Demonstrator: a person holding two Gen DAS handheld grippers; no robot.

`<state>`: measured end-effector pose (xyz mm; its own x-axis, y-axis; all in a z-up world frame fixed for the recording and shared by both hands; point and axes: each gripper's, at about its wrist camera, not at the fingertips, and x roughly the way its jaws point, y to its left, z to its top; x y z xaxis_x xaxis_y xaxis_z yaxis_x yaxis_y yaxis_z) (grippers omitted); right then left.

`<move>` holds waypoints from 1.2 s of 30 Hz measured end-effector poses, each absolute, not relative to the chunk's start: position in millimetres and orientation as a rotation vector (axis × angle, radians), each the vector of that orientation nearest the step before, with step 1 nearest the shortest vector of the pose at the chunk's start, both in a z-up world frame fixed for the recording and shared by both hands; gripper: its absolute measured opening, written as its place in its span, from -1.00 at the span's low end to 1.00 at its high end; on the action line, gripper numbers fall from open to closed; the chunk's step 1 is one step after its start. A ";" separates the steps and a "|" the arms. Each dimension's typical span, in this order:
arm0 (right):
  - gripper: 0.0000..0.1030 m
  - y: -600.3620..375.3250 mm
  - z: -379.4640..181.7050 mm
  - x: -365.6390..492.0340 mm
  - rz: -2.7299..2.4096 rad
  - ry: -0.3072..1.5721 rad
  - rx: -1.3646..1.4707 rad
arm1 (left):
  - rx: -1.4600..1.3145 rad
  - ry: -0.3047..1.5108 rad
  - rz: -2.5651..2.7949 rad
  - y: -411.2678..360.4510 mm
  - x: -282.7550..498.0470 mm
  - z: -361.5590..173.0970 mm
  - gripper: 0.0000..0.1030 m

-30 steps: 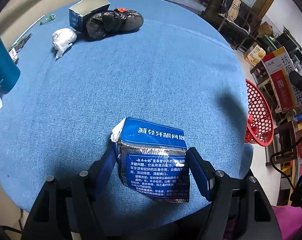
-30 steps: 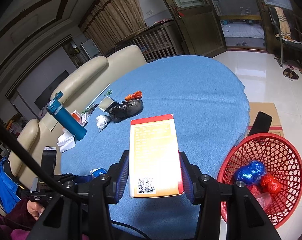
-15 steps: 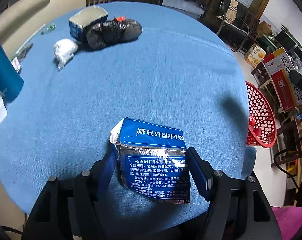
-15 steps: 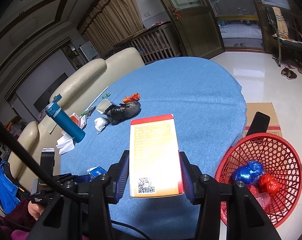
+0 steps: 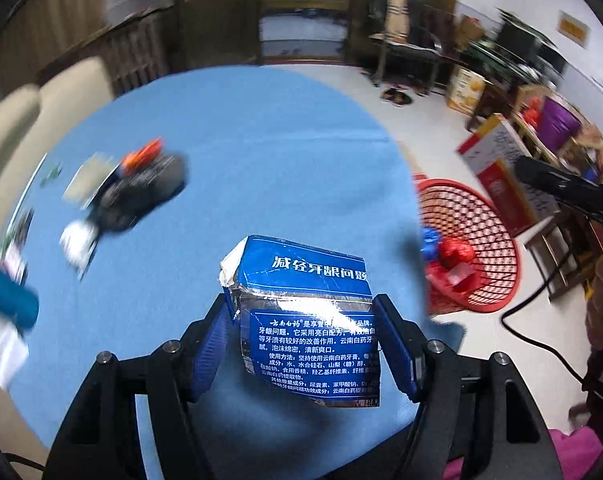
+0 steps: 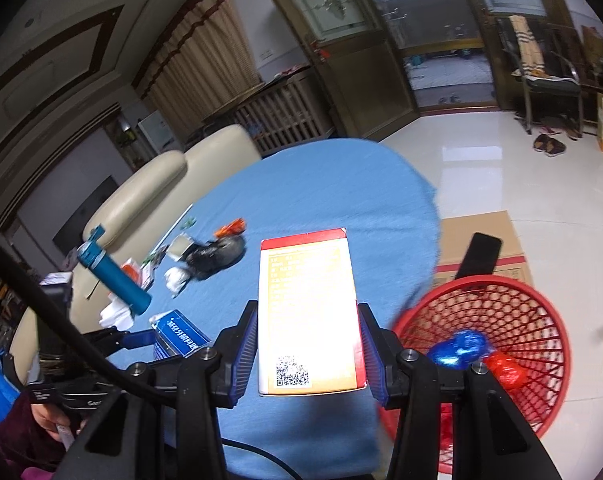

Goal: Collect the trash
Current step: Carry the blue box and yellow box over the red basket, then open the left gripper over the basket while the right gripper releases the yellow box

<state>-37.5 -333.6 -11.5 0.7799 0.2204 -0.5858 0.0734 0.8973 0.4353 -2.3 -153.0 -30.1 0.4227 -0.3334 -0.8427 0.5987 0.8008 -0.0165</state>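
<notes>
Crumpled blue carton (image 5: 305, 312) — foil-sided, torn (white Chinese print).

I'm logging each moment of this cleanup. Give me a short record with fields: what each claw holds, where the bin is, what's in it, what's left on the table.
left claw: shut on blue box
right claw: shut on orange box
bin: red basket on the floor beside the table
bin contents: blue and red wrappers
left on table: black bag, white wad, teal bottle
</notes>
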 end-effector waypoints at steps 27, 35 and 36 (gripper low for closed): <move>0.18 -491.1 -94.6 -86.9 -0.172 0.741 0.808 | 0.541 1.027 -0.893 -361.0 -20.7 -62.6 0.40; 0.27 -493.3 -89.2 -94.2 -0.197 0.702 0.818 | 0.503 1.029 -0.883 -343.5 -22.0 -60.3 0.40; 0.27 -492.1 -88.2 -94.1 -0.195 0.696 0.819 | 0.501 1.014 -0.876 -336.0 -23.5 -57.8 0.40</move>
